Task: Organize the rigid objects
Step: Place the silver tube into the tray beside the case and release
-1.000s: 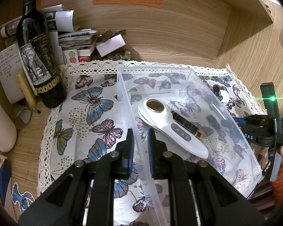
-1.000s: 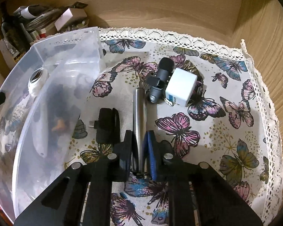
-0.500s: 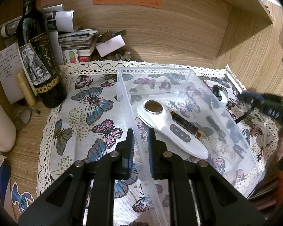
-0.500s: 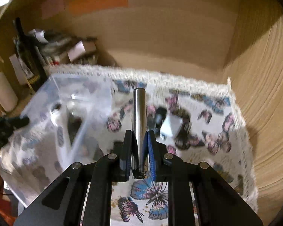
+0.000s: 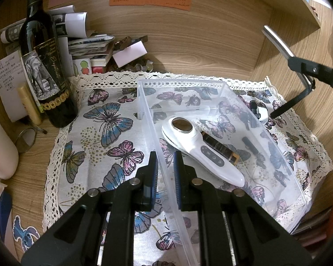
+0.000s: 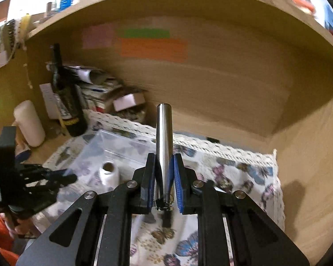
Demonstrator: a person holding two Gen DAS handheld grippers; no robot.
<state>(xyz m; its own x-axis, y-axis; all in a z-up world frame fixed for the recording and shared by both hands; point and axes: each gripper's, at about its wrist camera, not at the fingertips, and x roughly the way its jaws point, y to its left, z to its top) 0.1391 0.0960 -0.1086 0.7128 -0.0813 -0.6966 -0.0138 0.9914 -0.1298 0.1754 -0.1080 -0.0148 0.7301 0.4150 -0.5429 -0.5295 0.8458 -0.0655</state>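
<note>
One metal cylinder (image 6: pixel 164 141), which a second earlier lay flat on the butterfly cloth (image 5: pixel 104 137), was now high in the air, pinched low on its shaft by the right gripper (image 6: pixel 164 185) and pointing up. The pickup looked done; the drop into the clear bin (image 5: pixel 277 155) remained. Left of the cylinder, the left gripper (image 5: pixel 164 173) was pressed onto the bin's near wall, steadying it. Inside the bin lay a white handheld device (image 5: pixel 202 153) and a dark tube (image 5: pixel 218 147), with free floor beyond them. Past the bin, a wine bottle (image 5: pixel 46 66) and stacked papers (image 5: pixel 88 46) crowded the far corner; a shelf (image 6: pixel 188 6) hung overhead.
</note>
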